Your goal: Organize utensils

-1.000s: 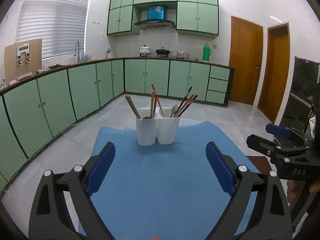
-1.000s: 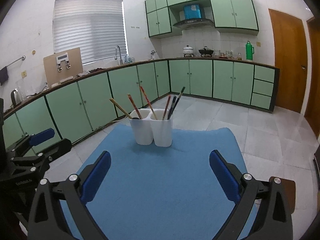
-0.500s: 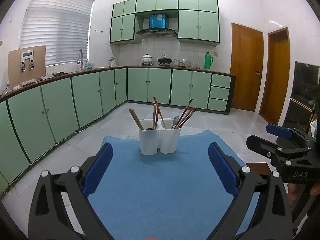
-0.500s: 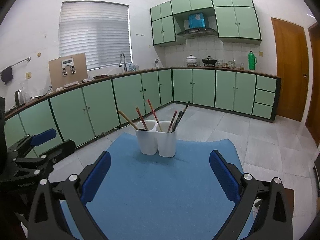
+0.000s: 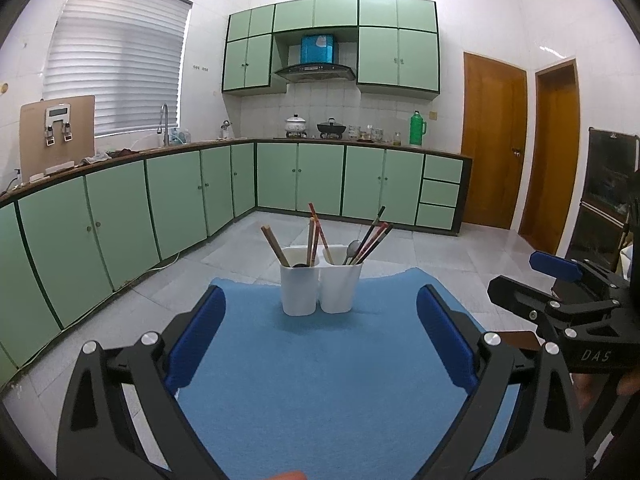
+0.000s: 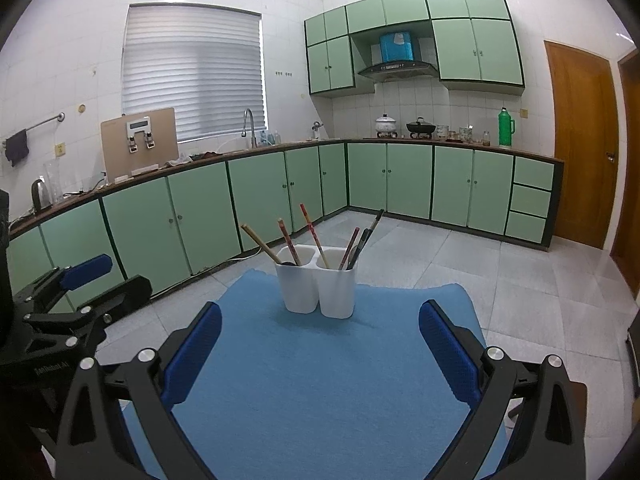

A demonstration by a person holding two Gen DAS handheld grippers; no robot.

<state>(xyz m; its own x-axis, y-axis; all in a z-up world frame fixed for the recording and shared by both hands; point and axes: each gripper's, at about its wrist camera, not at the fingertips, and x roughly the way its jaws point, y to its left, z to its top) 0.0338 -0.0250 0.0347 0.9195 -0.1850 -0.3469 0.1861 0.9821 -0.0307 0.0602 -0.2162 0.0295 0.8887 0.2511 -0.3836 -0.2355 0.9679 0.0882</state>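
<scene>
We hold both grippers wide and empty over the blue mat (image 5: pixel 320 380), at the lower centre of each frame. The left gripper (image 5: pixel 320 336) has its blue fingers (image 5: pixel 196 340) well apart, and so does the right gripper (image 6: pixel 320 344); neither touches anything. The utensils stand in a white two-cup holder (image 5: pixel 318 290) at the far end of the mat, in the middle of both frames: wooden and red chopsticks (image 5: pixel 274 246) in the left cup, darker chopsticks and a spoon (image 5: pixel 352 248) in the right.

We judge that the sorting looks largely done, or that a final check is in hand.

The risks come from the holder itself. It looks light and top-heavy, with sticks leaning outward past the rim, so a finger brushing a stick on the way in could tip the cup or flick a utensil onto the floor. The sticks cross closely, so closing on one may catch its neighbour.

The left view shows the spoon bowl clearly and the right gripper at the right edge. The right view hides the spoon behind dark handles, but shows the left gripper at the left edge, plus a kettle (image 6: pixel 40 196) and a hanging towel (image 6: pixel 17 151).
</scene>
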